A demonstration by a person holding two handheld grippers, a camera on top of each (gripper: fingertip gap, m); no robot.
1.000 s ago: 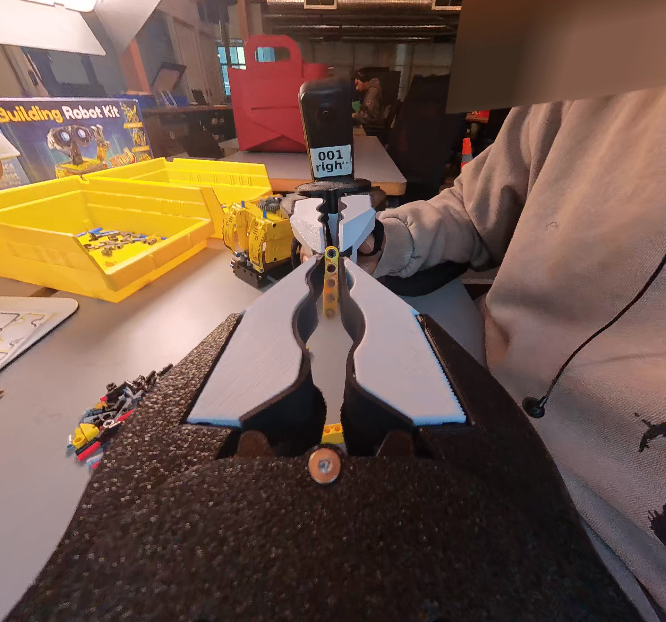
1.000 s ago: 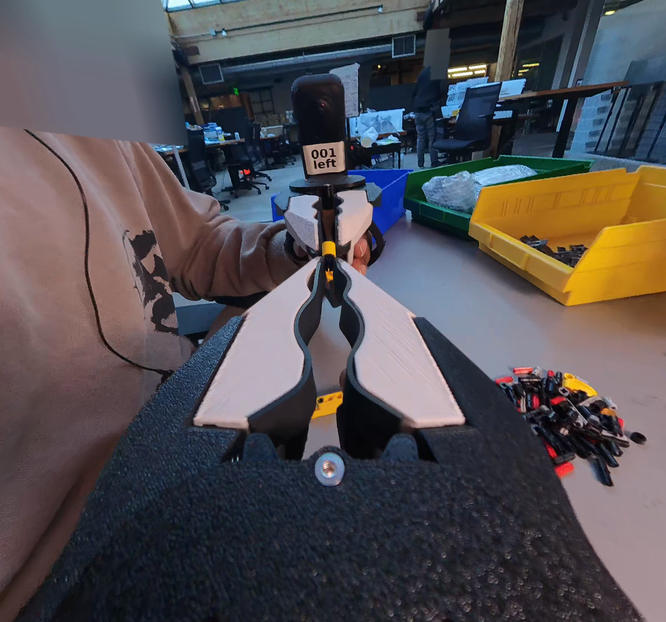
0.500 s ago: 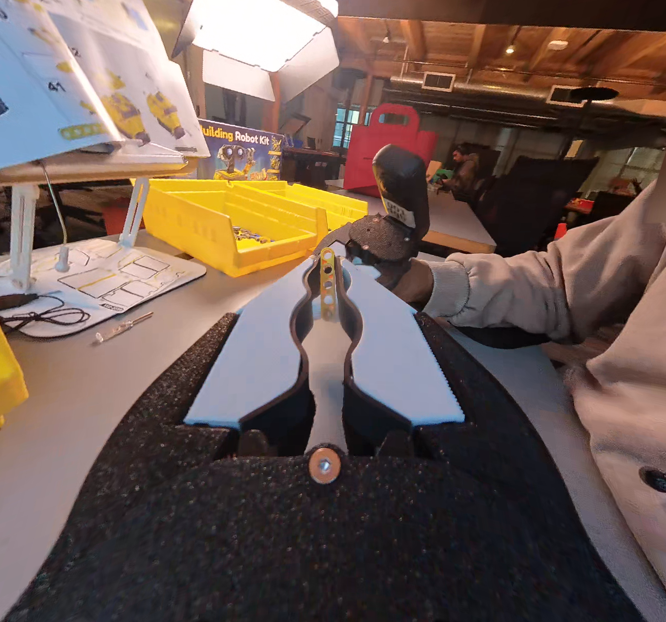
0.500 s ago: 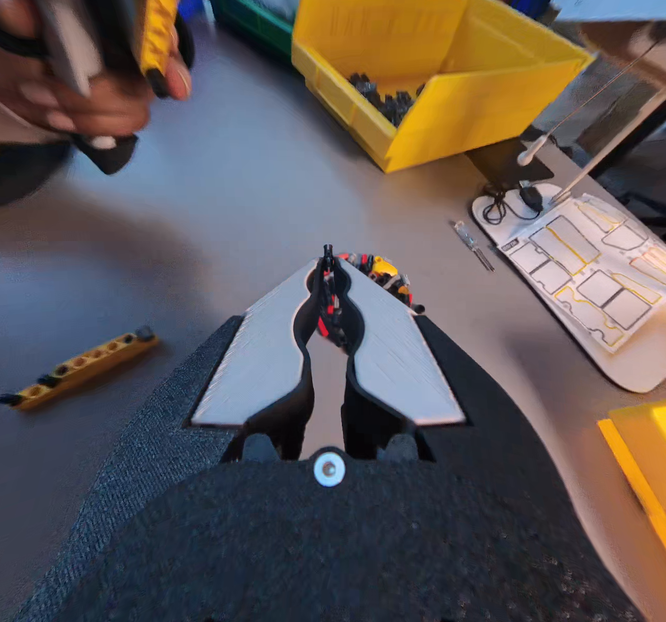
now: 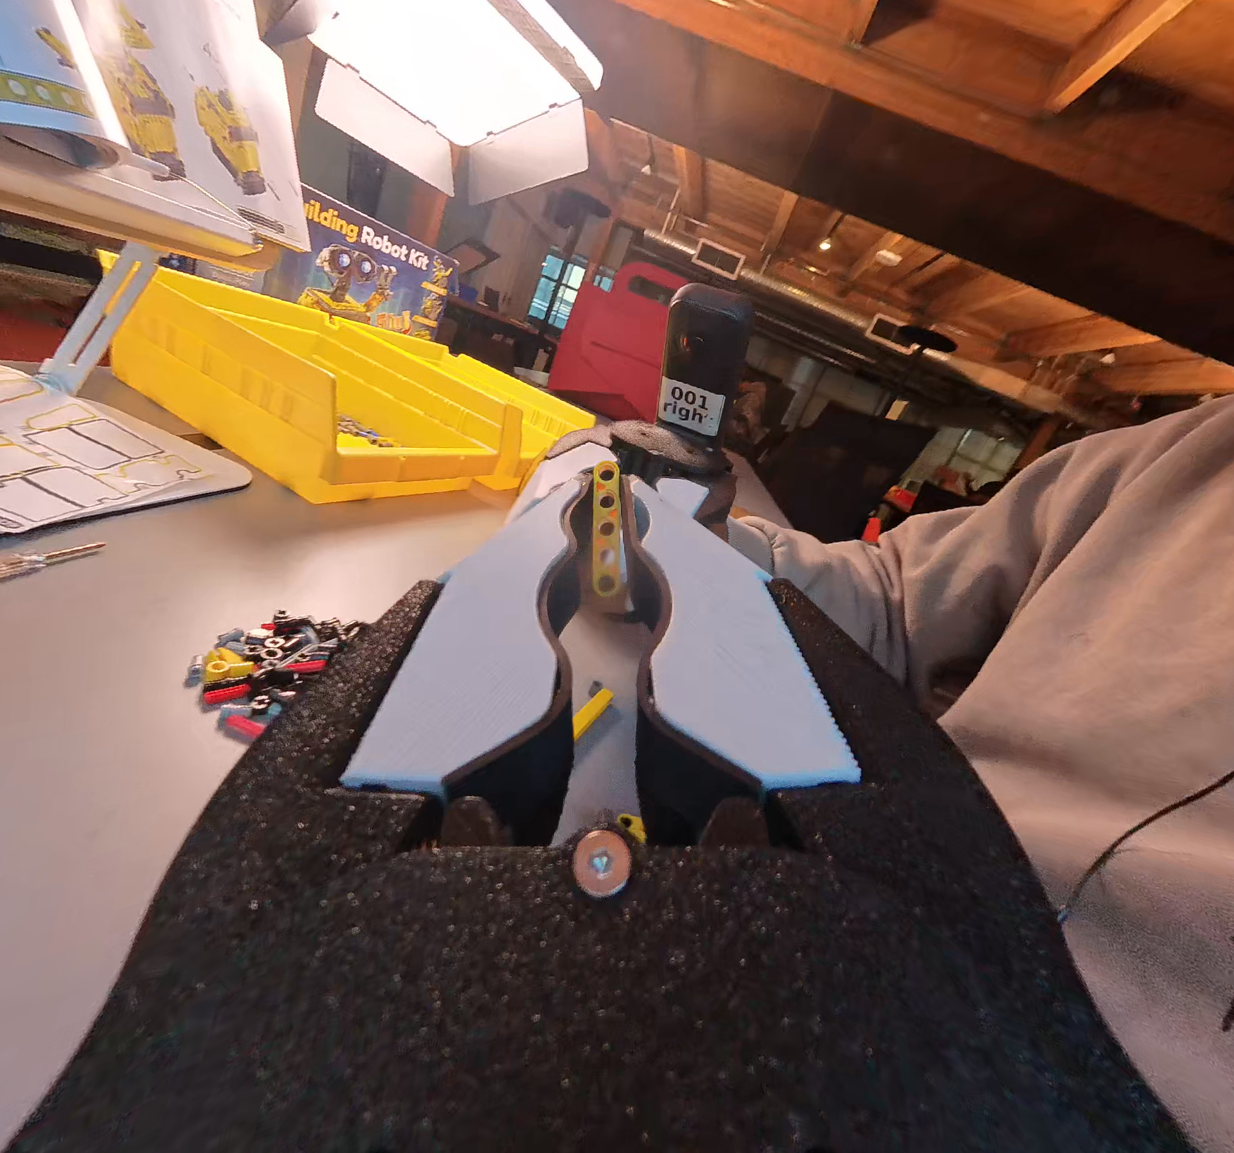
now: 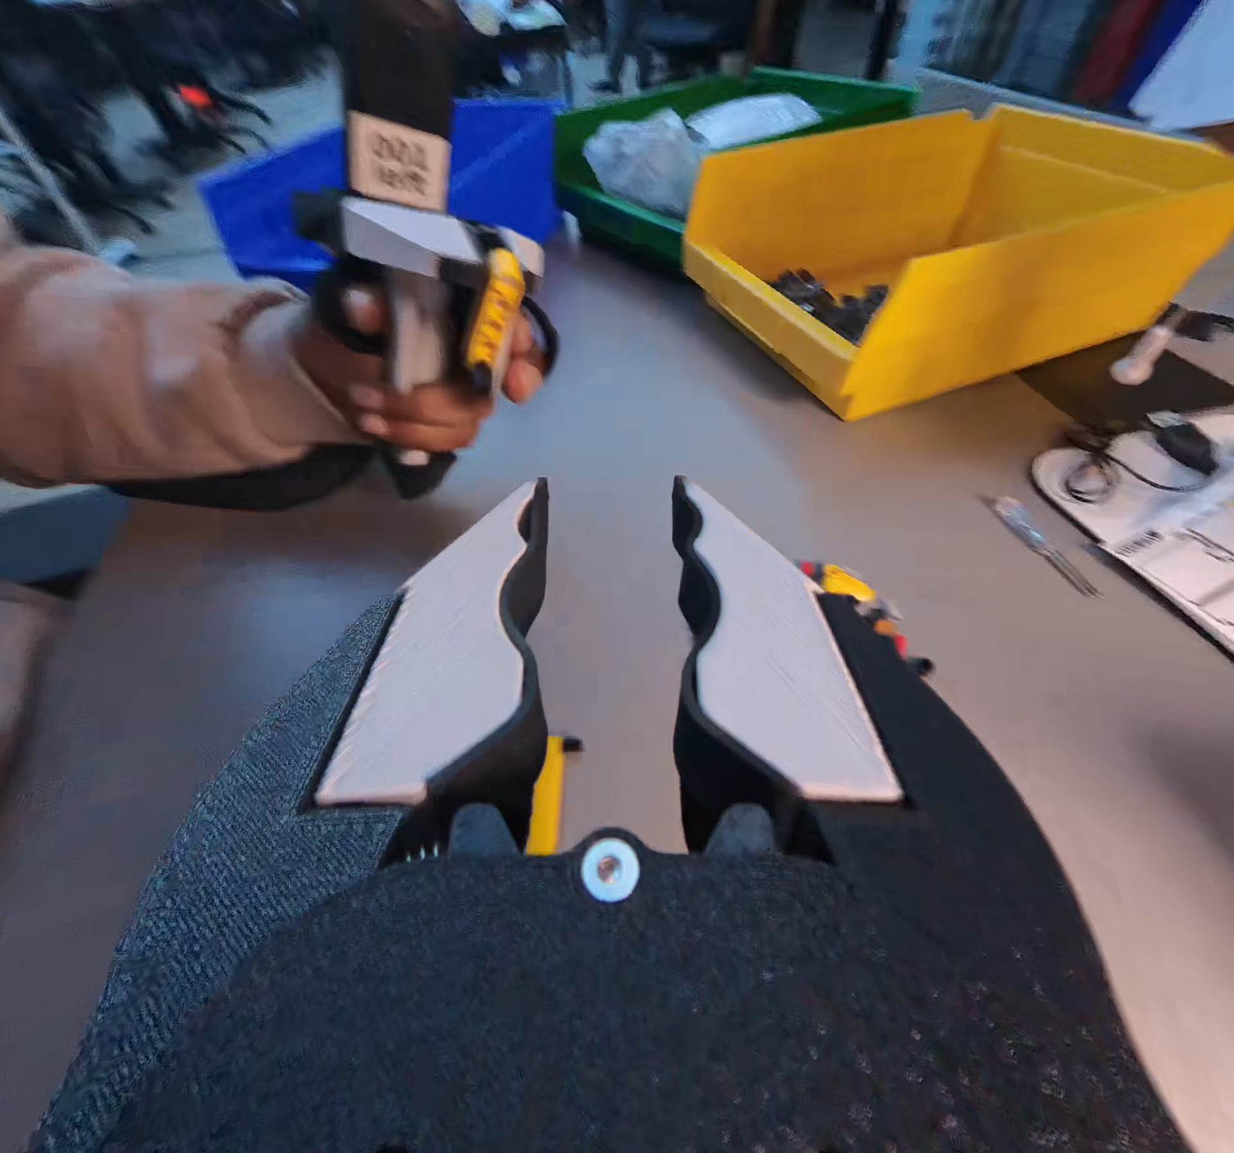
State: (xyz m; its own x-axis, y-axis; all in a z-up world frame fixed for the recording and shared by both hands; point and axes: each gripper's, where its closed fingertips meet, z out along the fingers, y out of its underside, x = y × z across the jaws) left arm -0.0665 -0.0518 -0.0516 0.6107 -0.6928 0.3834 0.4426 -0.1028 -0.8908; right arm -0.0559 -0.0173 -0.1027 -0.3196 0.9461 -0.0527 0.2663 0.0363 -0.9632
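Note:
My left gripper [image 5: 604, 486] is shut on a yellow beam with a row of holes [image 5: 604, 530] and holds it upright above the grey table [image 5: 200, 587]. It also shows in the right wrist view [image 6: 494, 279], still gripping the beam [image 6: 497, 313]. My right gripper [image 6: 609, 486] is open with nothing between its fingers, low over the table. A second yellow beam [image 6: 547, 787] lies on the table under it. A pile of small black, red and yellow parts [image 6: 855, 593] lies just right of my right fingers; the pile also shows in the left wrist view [image 5: 267, 667].
A yellow bin with dark parts [image 6: 935, 266], a green bin [image 6: 734, 119] and a blue bin [image 6: 374, 186] stand at the back. More yellow bins [image 5: 320, 413], an instruction sheet [image 5: 80, 460], a kit box [image 5: 374, 279] and a small screwdriver [image 6: 1042, 540] are on the table. Tip to tip, the grippers are about 7 cm apart.
My right gripper left the beam held by the left gripper, swung down over the table and opened its jaws. The left gripper kept its hold on the yellow beam and tilted upward.

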